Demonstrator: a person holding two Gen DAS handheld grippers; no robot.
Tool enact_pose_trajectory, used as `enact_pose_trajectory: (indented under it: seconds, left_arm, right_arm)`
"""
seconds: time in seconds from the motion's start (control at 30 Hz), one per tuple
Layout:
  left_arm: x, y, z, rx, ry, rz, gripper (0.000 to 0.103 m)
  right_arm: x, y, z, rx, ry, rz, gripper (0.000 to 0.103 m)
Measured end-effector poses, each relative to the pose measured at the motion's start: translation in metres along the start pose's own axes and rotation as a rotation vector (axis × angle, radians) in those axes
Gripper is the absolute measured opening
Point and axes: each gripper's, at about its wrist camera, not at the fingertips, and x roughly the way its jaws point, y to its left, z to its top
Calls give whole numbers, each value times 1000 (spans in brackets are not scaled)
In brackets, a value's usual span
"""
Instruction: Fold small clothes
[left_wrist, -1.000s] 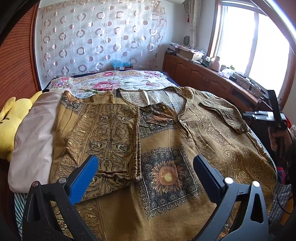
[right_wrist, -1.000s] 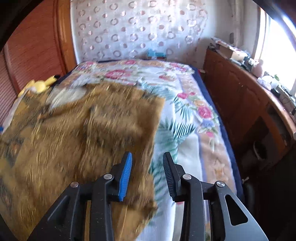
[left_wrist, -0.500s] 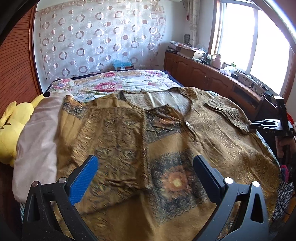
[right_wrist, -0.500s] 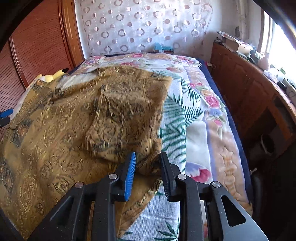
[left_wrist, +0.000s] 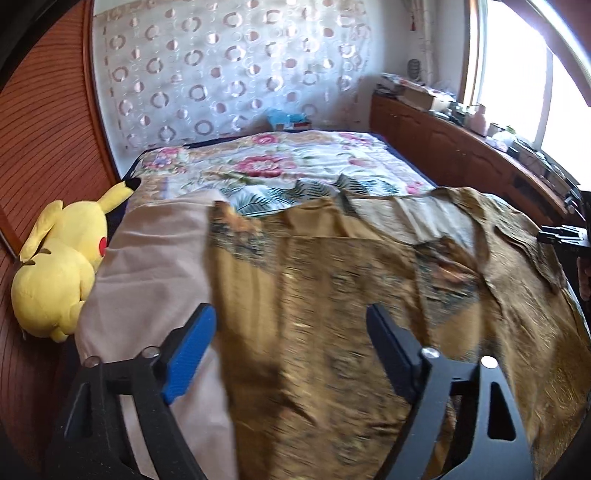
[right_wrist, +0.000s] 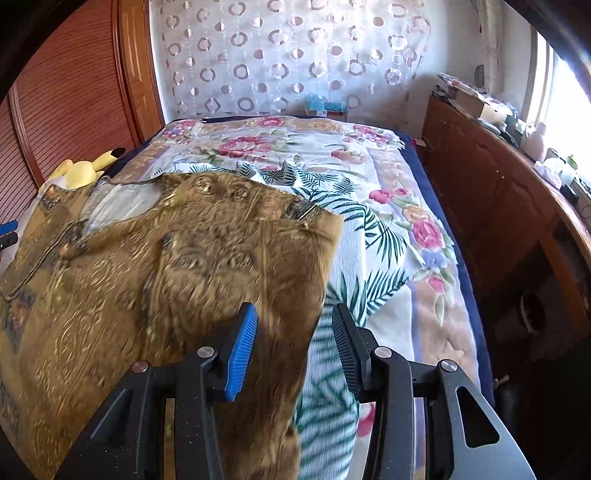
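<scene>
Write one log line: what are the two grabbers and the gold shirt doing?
left gripper: open above shirt | right gripper: open at shirt edge | gold shirt: on bed, ungripped

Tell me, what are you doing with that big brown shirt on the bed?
A person holding a gripper in each hand is folding a brown patterned shirt spread on the flowery bed. The left gripper is open above the shirt's left side, holding nothing. The right gripper is open too, at the shirt's right edge, with cloth lying between its fingers but not pinched. A yellow plush toy lies beside the bed.
</scene>
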Motion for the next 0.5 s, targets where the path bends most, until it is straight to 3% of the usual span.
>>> enact_pose_trajectory:
  seconds: [0.2, 0.27, 0.5]
  left_arm:
    - [22, 21, 14, -16, 31, 14, 72]
    - [29, 24, 18, -14, 45, 8, 59]
    - [47, 26, 33, 9, 75, 20, 53]
  right_arm:
    - [22, -2, 7, 9, 28, -8, 44]
    - [24, -2, 7, 15, 21, -5, 45]
    - [29, -3, 4, 23, 1, -8, 48]
